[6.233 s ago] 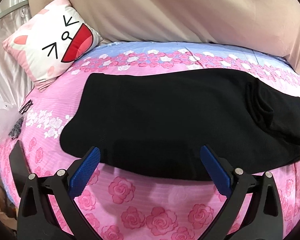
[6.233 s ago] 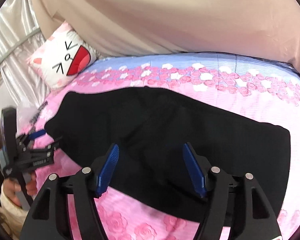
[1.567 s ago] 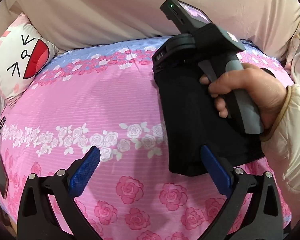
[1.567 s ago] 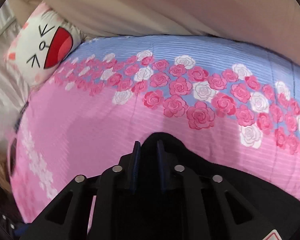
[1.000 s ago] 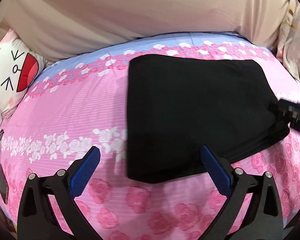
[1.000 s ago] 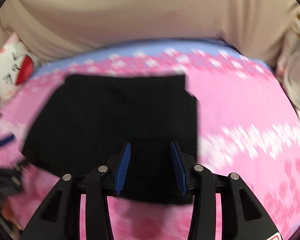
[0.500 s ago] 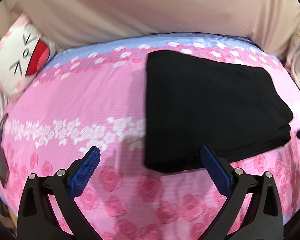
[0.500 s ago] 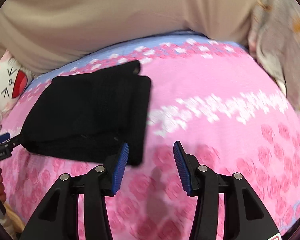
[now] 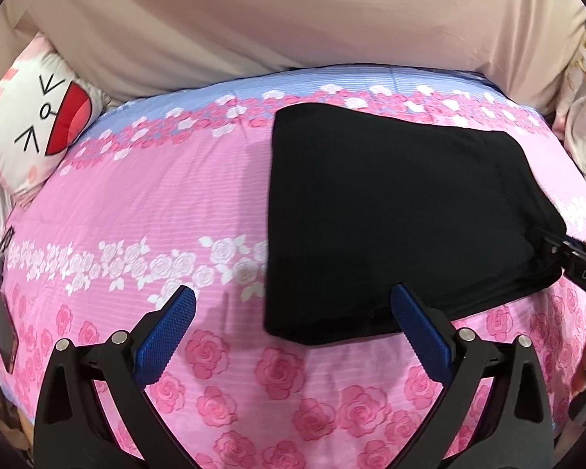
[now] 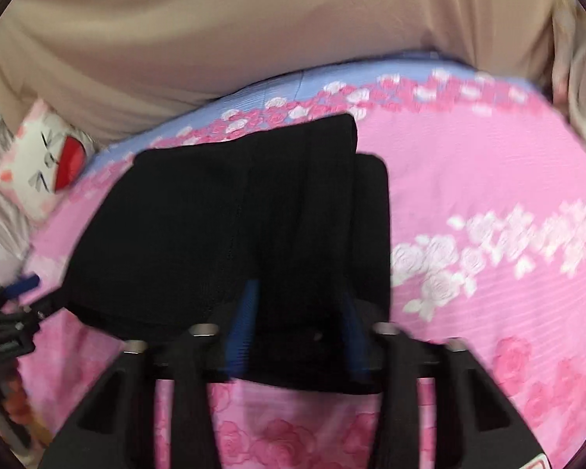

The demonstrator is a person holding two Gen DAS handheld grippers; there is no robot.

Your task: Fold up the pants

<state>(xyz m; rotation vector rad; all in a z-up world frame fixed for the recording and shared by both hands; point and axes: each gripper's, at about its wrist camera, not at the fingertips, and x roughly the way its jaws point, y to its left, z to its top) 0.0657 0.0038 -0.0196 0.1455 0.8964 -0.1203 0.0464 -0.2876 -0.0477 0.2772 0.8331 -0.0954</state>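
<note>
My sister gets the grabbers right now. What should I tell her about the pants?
Left gripper: open, empty, hanging over the flowery bedsheet beside the pants' left edge.
Right gripper: open, at the pants' near right edge; the picture is blurry.
Black pants: folded into a compact rectangle on the bed, layers stacked a bit unevenly.
Left to do: probably just tidy the edges, or one more fold.
</note>
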